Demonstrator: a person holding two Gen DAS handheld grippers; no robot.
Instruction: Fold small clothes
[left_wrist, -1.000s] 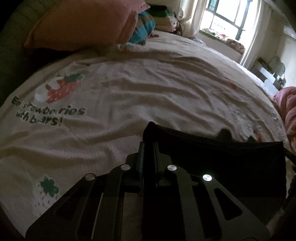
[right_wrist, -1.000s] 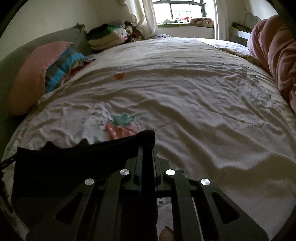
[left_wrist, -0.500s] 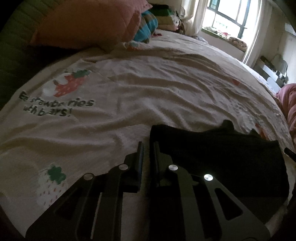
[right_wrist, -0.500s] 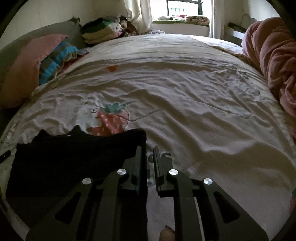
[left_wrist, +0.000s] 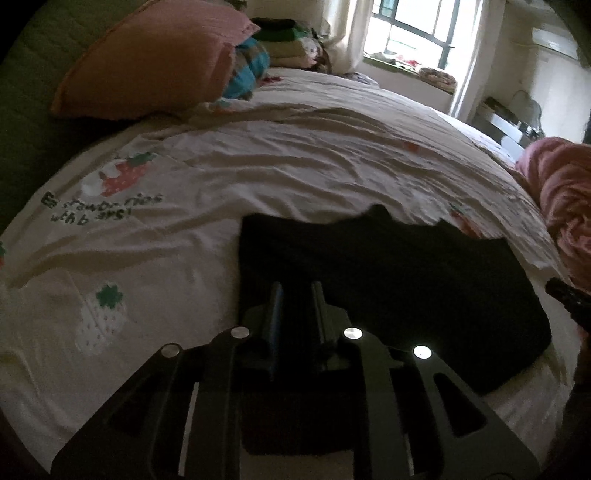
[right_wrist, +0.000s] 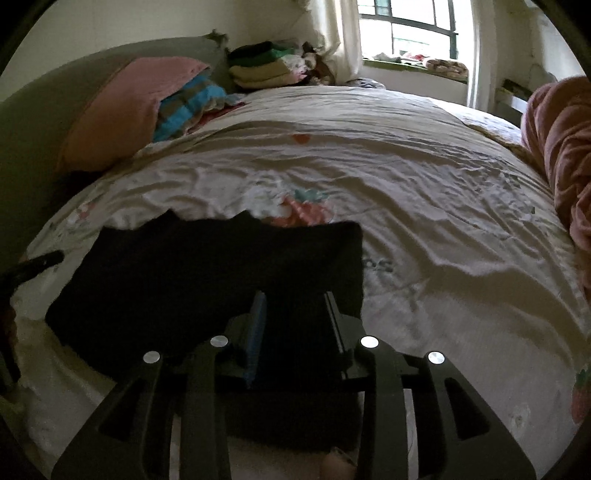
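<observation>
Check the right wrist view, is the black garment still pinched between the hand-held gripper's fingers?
No, the right hand-held gripper has just been opening, and its fingers stand apart above the black garment lying flat on the bedsheet.

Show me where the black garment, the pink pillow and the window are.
black garment (left_wrist: 406, 280): left wrist view, middle of the flat cloth.
pink pillow (right_wrist: 122, 107): right wrist view, centre of its face.
window (right_wrist: 410, 31): right wrist view, bright glass panes.

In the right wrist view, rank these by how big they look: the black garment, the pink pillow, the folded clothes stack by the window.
1. black garment, though it lies nearest the camera
2. pink pillow
3. folded clothes stack, farthest away, so its true size is unsure
</observation>
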